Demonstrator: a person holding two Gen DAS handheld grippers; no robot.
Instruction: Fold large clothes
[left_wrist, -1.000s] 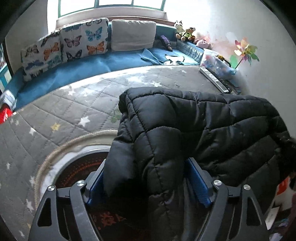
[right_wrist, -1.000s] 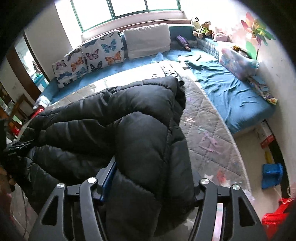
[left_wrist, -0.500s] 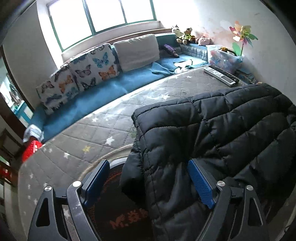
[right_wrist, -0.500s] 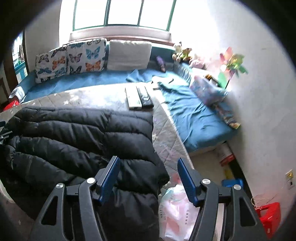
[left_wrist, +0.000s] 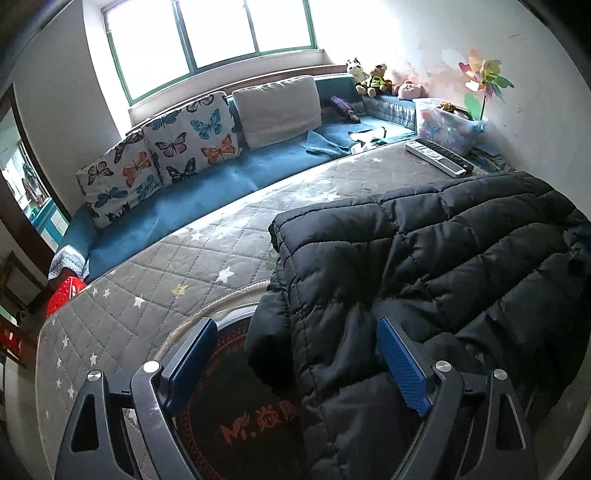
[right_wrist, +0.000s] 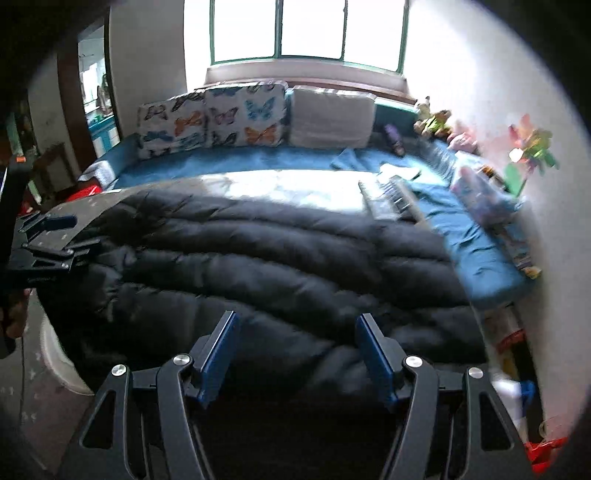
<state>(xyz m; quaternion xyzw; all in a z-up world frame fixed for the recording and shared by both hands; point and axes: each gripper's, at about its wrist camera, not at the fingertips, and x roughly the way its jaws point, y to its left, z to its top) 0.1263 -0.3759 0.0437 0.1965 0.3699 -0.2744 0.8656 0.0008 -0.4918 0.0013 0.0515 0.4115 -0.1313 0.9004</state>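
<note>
A black quilted puffer jacket (left_wrist: 436, 266) lies folded on the grey star-patterned mattress (left_wrist: 177, 266); in the right wrist view the jacket (right_wrist: 258, 258) spreads across the middle. My left gripper (left_wrist: 295, 354) is open, its blue pads on either side of the jacket's near left corner without pinching it. My right gripper (right_wrist: 295, 354) is open and empty just in front of the jacket's near edge. The left gripper also shows at the left edge of the right wrist view (right_wrist: 48, 240).
Butterfly cushions (left_wrist: 173, 147) and a grey pillow (left_wrist: 277, 105) line the blue bench under the window. Two remote controls (left_wrist: 437, 157) lie at the mattress's far right. A clear toy box (left_wrist: 448, 125) and pinwheel (left_wrist: 484, 79) stand by the wall. A round dark mat (left_wrist: 236, 406) lies below my left gripper.
Both grippers let go of the jacket and opened. The jacket dropped flat onto the mattress. Both grippers have pulled back from it and tilted upward.
</note>
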